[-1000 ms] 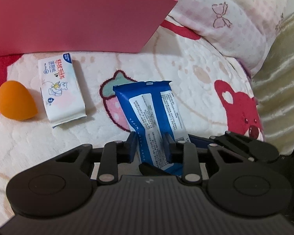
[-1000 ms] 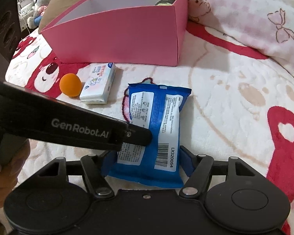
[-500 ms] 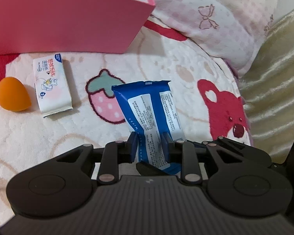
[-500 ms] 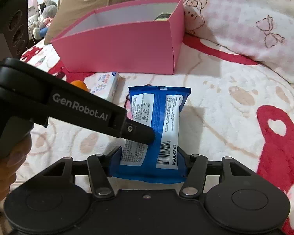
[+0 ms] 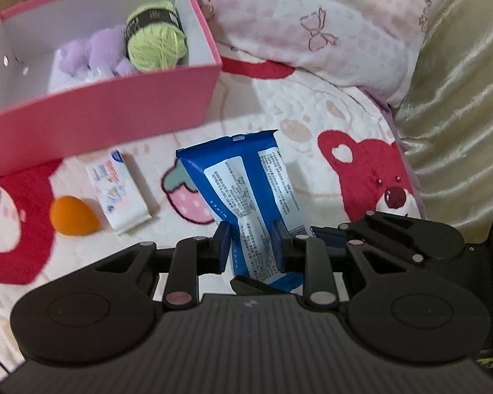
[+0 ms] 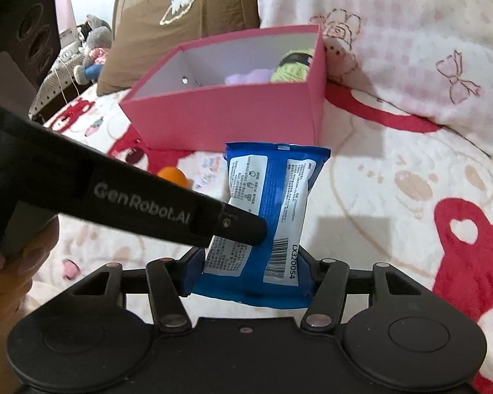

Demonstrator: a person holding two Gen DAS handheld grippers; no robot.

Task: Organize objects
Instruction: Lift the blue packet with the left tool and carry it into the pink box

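Now airborne: blue plastic wipes packet with white printed labels [image 5: 246, 197], which a second ago lay flat on the bed's cream quilt with red bears [image 5: 361, 170] and has since been lifted clear of it, its shadow showing at 3 o'clock of the packet in the right wrist view. Holders: left gripper [image 5: 251, 246], fingers clenched on the packet's near end across its narrow width; right gripper [image 6: 248, 274], fingers clamped on the broader bottom edge of the same packet [image 6: 263, 216]. Change of outlook: the open pink cardboard box [image 5: 115, 108] now shows its white interior, where earlier only its outer wall was seen; contents are a green yarn ball [image 5: 156, 42] and a lilac plush item [image 5: 92, 49]. Meaning, as judged: the pick is done and the carry toward the box is under way, with free floor left inside at 9 o'clock of the yarn. Orientation: long axis runs from the fingers away toward 12 o'clock, crimped far end leading and pointing at the box's near wall, label side up, far end tilted slightly upward. Still on the quilt at 9 o'clock of the packet: small white tissue pack [image 5: 118, 190] and orange egg-shaped sponge [image 5: 72, 216], apart from each other.
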